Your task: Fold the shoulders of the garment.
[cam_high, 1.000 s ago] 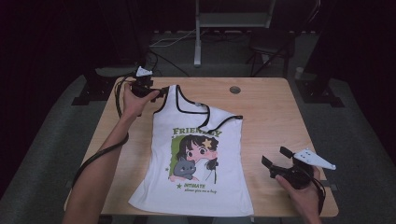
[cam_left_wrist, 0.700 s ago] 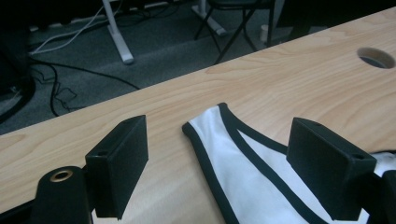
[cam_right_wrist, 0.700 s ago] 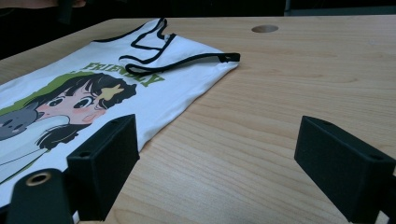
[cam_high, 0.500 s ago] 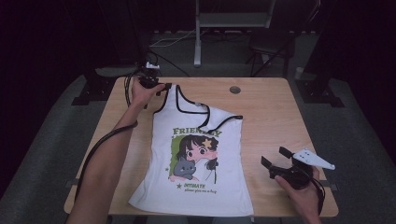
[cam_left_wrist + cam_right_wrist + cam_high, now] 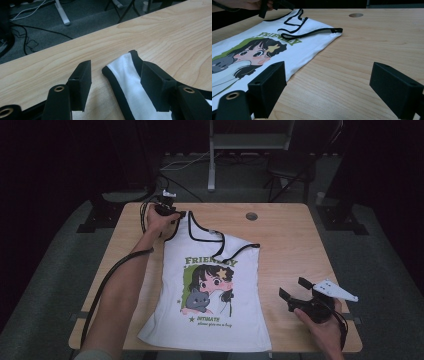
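A white tank top [image 5: 210,290] with black trim and a cartoon girl print lies flat on the wooden table [image 5: 290,240]. Its right shoulder strap [image 5: 235,251] is folded over onto the chest. My left gripper [image 5: 172,214] sits low at the far left shoulder strap. In the left gripper view that strap's end [image 5: 125,70] lies between the jaws of the left gripper [image 5: 115,72]. The jaws have just been closing, but a gap still shows beside the strap. My right gripper [image 5: 295,287] rests open near the front right, beside the shirt's hem, and in its own view the right gripper [image 5: 329,77] has bare wood between its jaws.
A round cable hole [image 5: 251,216] sits in the table's far middle. Behind the table stand a metal post [image 5: 212,165] and chair legs, with cables on the grey floor. The table's far edge runs close behind the left gripper.
The left hand has moved toward the far edge and lowered onto the shoulder strap, and its jaws have narrowed around it. The right hand has stayed put.
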`<action>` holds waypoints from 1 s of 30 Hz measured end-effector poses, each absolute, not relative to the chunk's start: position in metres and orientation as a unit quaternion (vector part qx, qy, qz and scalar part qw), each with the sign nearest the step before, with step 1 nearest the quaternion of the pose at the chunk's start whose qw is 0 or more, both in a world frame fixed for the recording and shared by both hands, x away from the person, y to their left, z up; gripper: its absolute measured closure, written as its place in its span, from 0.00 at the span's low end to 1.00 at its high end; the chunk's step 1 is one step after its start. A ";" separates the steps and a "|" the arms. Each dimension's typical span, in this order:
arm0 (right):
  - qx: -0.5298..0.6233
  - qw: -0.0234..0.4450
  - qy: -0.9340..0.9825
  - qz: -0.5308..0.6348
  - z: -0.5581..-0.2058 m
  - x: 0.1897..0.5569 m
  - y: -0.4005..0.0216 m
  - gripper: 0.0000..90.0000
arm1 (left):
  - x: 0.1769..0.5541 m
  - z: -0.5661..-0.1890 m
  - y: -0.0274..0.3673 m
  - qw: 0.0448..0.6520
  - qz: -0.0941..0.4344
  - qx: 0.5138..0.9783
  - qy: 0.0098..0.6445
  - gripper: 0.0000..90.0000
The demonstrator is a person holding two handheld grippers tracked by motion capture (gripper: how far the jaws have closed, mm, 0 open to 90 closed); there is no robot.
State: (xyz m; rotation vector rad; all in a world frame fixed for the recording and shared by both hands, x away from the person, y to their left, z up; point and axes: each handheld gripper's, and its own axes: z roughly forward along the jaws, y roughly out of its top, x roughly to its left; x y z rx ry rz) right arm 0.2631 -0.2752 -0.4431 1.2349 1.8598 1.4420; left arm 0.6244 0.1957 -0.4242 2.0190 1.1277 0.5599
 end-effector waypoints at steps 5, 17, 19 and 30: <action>0.448 0.241 0.682 0.525 -0.443 0.263 -0.275 0.14 | 0.626 -0.431 0.194 0.371 0.212 0.793 0.434 0.52; 0.445 0.238 0.686 0.525 -0.443 0.263 -0.273 0.14 | 0.628 -0.437 0.189 0.359 0.217 0.804 0.420 0.75; 0.445 0.237 0.686 0.525 -0.443 0.263 -0.273 0.14 | 0.628 -0.437 0.186 0.358 0.219 0.808 0.414 0.85; 0.442 0.238 0.685 0.527 -0.443 0.262 -0.273 0.14 | 0.619 -0.422 0.185 0.392 0.207 0.795 0.415 0.96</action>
